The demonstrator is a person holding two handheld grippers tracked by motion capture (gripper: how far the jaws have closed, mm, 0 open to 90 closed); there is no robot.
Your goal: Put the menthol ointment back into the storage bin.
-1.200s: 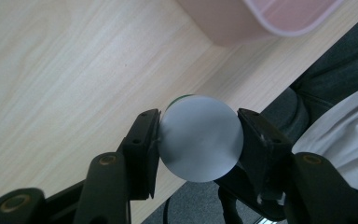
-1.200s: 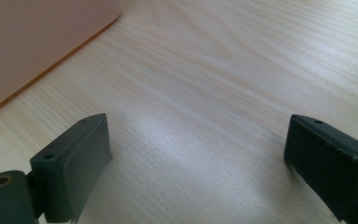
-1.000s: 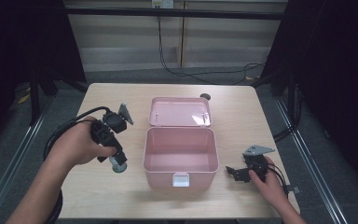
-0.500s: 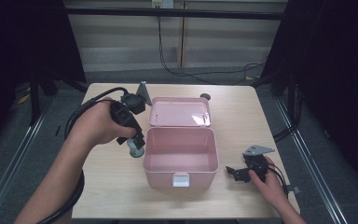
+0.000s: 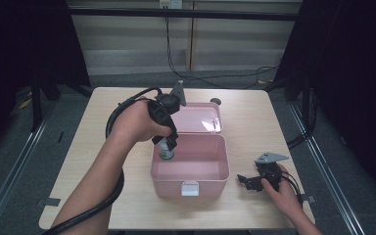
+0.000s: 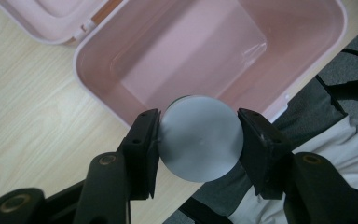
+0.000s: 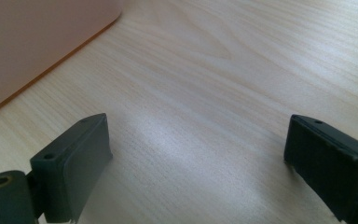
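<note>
step: carrying can to box | left gripper (image 5: 169, 145): clamped on can (image 6: 199, 137), axis upright, hanging over left rim of open pink box (image 5: 190, 176), cavity just right and below, apparently clear of the wall | right gripper (image 5: 251, 181): jaws apart, resting on table (image 5: 98, 147), farther

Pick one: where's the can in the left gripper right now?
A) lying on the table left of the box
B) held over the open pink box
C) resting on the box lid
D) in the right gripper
B: the left gripper is clamped on the can, and the high view shows the can held above the left inside edge of the open pink box.
</note>
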